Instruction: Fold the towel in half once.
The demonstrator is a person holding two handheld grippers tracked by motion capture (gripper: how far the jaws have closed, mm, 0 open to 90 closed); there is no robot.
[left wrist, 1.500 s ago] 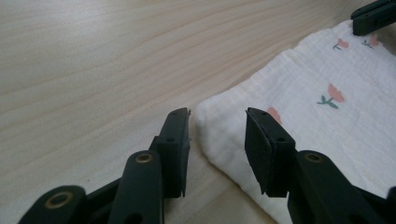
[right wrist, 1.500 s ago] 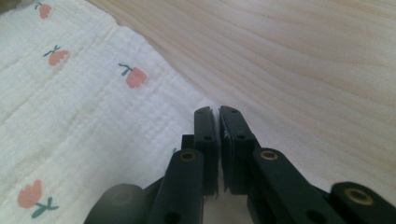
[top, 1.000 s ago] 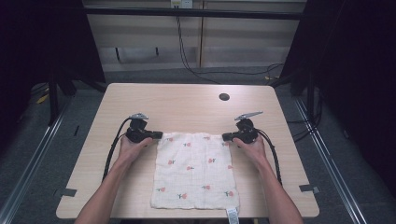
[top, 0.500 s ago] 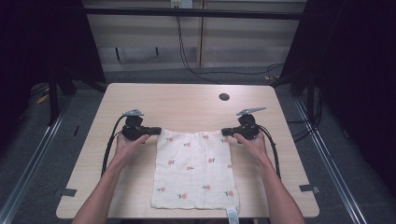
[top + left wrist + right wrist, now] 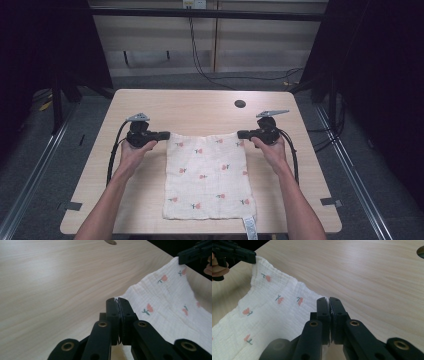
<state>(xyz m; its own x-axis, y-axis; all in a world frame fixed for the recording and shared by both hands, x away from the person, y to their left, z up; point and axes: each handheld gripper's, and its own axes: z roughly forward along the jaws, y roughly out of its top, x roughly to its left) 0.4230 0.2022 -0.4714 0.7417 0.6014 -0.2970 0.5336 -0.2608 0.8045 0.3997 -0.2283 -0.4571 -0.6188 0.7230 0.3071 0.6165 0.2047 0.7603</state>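
— What's on that pale wooden rectangular table [image 5: 200, 112]?

— A white, crinkled square cloth printed with small red flowers [image 5: 207, 175]. It lies in the middle of the near half, its near edge at the table's front edge, with a small white tag [image 5: 249, 227] hanging off that edge towards the right.

— And the far edge of the cloth?

— Raised a little off the wood at both far corners. The black left tool [image 5: 162, 135] has its jaws pressed together on the far left corner; the black right tool [image 5: 243, 134] is pinching the far right corner the same way. In each gripper view a sliver of white fabric shows between the closed jaws.

— Anything else up there?

— A small dark round hole [image 5: 240, 104] in the tabletop, beyond the right tool, well apart from the cloth.
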